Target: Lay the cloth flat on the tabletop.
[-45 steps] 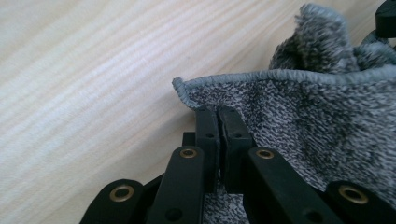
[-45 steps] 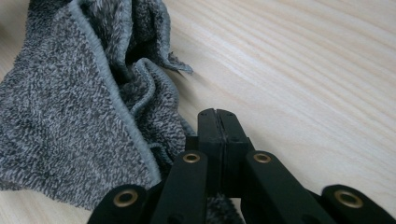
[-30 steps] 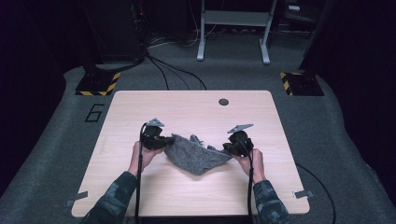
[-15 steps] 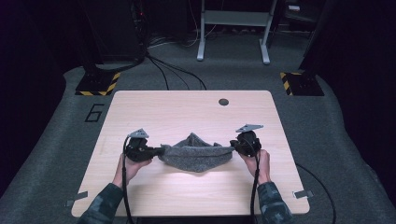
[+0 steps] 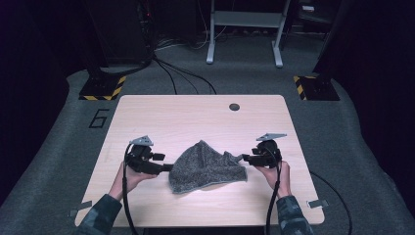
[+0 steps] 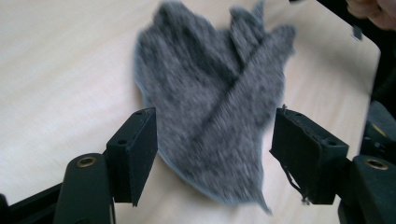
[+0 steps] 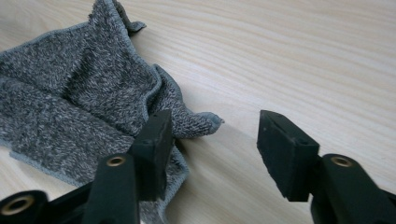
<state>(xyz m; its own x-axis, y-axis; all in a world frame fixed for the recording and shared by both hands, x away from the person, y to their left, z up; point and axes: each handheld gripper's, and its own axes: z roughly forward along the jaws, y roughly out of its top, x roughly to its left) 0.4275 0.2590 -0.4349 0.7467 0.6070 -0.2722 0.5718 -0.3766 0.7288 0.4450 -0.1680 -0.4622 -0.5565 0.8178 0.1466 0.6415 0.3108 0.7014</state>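
Dropped grey cloth [image 5: 208, 166] flat onto table [image 5: 195, 117]; both sets of jaws just opened, nothing pinched. Left gripper [image 5: 165, 168] and right gripper [image 5: 241, 158] spread, cloth between. Best backed off sideways, corners unsnagged.

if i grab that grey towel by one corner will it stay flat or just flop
The grey speckled terry cloth would likely flop: it already lies rumpled with folds and a curled corner on the pale wooden table. Probably light, since it looks thin with a narrow hem. Its fuzzy pile should resist slipping from the tool pads.
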